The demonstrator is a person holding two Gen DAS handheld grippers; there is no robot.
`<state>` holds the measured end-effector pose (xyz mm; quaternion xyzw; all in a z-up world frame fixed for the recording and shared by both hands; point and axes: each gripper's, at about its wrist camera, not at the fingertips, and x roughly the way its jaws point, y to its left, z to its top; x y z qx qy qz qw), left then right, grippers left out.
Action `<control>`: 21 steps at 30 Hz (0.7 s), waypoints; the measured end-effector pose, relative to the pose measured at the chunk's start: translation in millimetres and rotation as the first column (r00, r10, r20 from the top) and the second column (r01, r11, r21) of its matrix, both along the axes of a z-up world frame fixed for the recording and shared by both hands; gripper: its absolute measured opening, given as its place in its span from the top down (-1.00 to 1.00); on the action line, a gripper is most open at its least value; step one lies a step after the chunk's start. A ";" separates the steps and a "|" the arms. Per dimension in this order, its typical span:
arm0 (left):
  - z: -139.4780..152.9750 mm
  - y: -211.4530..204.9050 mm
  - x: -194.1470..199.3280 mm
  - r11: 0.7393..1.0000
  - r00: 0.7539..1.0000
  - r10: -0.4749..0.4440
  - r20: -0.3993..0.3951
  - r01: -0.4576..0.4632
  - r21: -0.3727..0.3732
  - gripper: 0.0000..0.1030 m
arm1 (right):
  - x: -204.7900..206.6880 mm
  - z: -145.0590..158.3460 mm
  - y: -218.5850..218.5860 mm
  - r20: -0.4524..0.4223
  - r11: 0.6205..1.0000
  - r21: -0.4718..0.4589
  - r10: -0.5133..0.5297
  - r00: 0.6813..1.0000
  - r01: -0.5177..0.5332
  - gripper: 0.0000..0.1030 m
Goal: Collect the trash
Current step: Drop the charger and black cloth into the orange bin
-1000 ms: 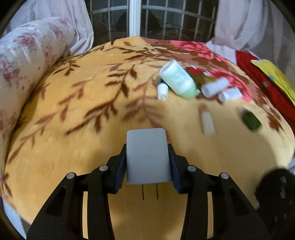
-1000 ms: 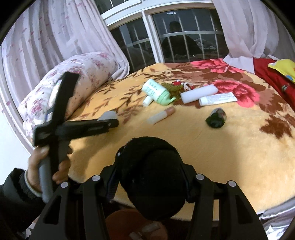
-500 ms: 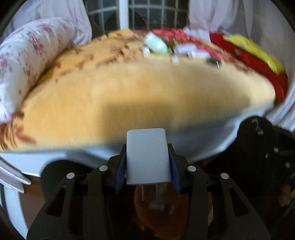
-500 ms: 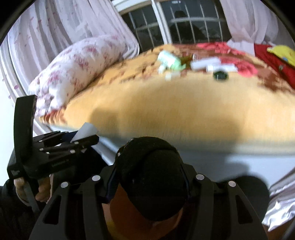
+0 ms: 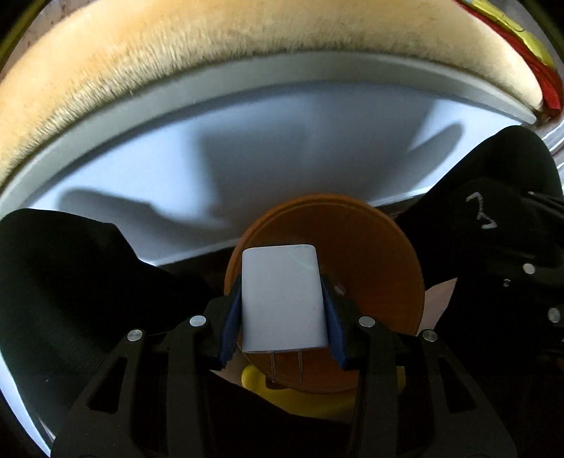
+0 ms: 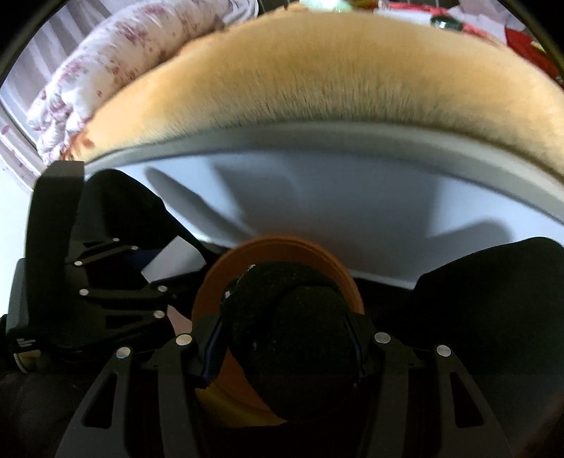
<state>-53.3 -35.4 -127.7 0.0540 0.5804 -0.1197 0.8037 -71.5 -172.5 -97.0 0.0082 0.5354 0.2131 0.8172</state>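
My left gripper (image 5: 282, 306) is shut on a white plug adapter (image 5: 282, 299), prongs toward the camera, and hangs right over an orange bin (image 5: 370, 253) on the floor beside the bed. My right gripper (image 6: 287, 338) is shut on a black rolled sock (image 6: 296, 331) above the same orange bin (image 6: 211, 282). In the right wrist view the left gripper (image 6: 155, 271) shows at the left, with the white adapter (image 6: 172, 260) pointing toward the bin. Something yellow (image 5: 253, 384) lies low by the bin.
The bed's white side panel (image 5: 282, 151) rises behind the bin, topped by the fuzzy orange blanket (image 6: 317, 70). A floral pillow (image 6: 105, 70) lies at the far left. Bottles and other small items (image 6: 440, 23) sit far back on the blanket. Dark clothing (image 5: 70, 282) flanks the bin.
Both grippers have dropped from above the bed and tipped downward to the orange bin beside it. The adapter and the sock stay gripped. The bed top has slid up out of view.
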 end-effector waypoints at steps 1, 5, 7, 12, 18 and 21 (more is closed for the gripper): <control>-2.4 0.6 2.5 1.000 1.000 0.003 -0.011 -0.003 0.000 0.21 | 2.0 -3.0 0.6 -0.009 1.000 -0.004 0.004 1.000 -0.004 -0.04; -14.3 3.0 5.6 1.000 0.998 0.013 -0.059 -0.012 0.008 0.20 | 9.5 -15.9 5.4 -0.051 0.999 -0.027 0.029 0.998 -0.031 -0.14; -18.6 2.9 11.8 1.000 0.997 0.019 -0.079 -0.018 0.015 0.19 | 10.1 -21.7 6.8 -0.067 0.999 -0.037 0.032 0.997 -0.035 -0.26; -18.4 0.7 7.7 1.000 0.997 0.021 -0.069 -0.020 0.016 0.08 | 5.8 -21.3 2.0 -0.060 0.999 -0.030 0.019 0.998 -0.021 -0.28; -8.8 1.4 -1.0 0.999 0.999 0.027 -0.031 -0.027 0.017 0.05 | 1.5 -11.3 -4.8 -0.035 1.000 -0.015 -0.013 0.999 0.012 -0.31; 7.1 7.9 -3.1 1.000 1.000 0.029 0.002 -0.029 0.010 0.01 | -2.8 5.0 -15.0 -0.012 0.999 0.011 -0.033 0.999 0.033 -0.31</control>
